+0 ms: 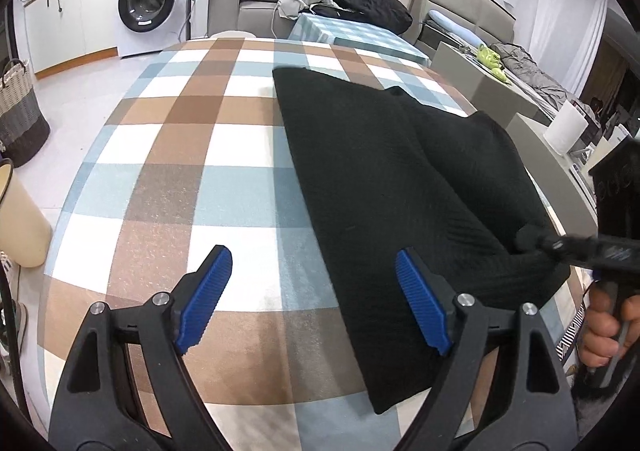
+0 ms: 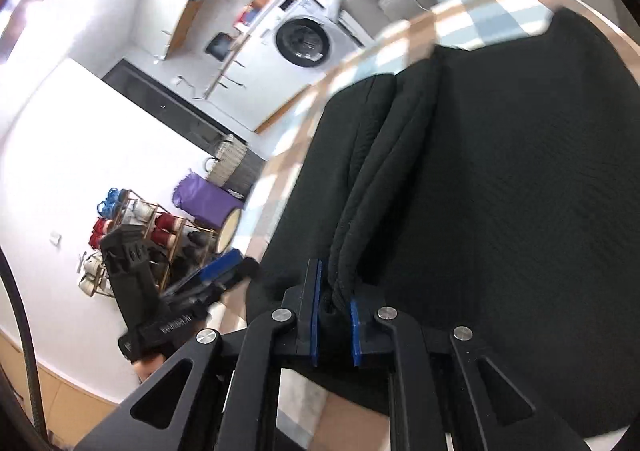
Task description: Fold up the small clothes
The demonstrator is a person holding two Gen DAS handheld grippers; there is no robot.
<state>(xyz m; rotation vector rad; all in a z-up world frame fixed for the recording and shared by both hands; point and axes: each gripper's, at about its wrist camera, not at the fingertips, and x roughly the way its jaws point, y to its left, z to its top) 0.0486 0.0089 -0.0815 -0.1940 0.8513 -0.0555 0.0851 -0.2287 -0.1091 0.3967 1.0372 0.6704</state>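
Checked tablecloth [image 1: 168, 155] covers the table surface. Left gripper [image 1: 316, 295] hangs above it near the close edge, its blue pads [image 1: 208, 295] spread wide with nothing between them; one pad stands over bare cloth, the other over the garment's edge. Black knitted garment [image 1: 400, 179] lies flat on the right half of the table, partly folded. Right gripper [image 2: 334, 311] is clamped on a bunched fold at the garment's near right edge, pads pressed against the fabric.

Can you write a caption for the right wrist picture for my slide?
Right gripper pinches a fold of the black garment on the checked tablecloth.
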